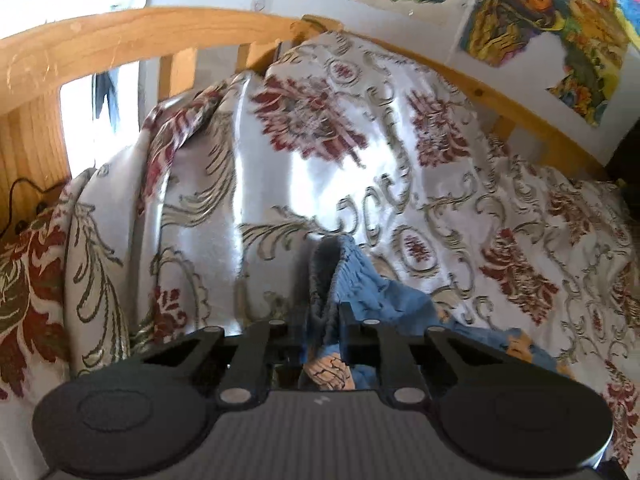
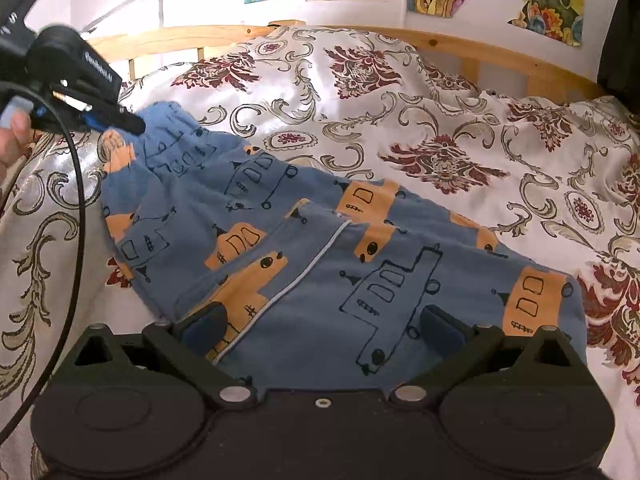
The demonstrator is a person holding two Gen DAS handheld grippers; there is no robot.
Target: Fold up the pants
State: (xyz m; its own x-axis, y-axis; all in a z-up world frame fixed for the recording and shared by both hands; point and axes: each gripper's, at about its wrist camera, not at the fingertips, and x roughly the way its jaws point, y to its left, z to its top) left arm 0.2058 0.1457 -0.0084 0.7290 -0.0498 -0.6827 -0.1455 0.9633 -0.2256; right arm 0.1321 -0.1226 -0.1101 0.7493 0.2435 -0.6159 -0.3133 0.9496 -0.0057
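Tools at both ends of the pants, one pinching the waist, one spread over the leg end.

Right tool (image 2: 320,320) sits nearest, its two fingers spread wide over the blue-and-orange pants (image 2: 304,248), pressing or hovering at the leg end without gripping; contact is hard to judge. Farther off, the left tool (image 1: 323,312) is clamped on the gathered waistband, lifting that corner off the patterned bedspread (image 2: 440,120). This reads as the start of a fold: the next move likely calls for the right tool to pinch the leg hem, then carry one end over the other. A hand (image 2: 12,140) is cut off at the frame edge, and the waistband's inner side is blurred. Beyond stands the wooden bed rail (image 1: 120,36).
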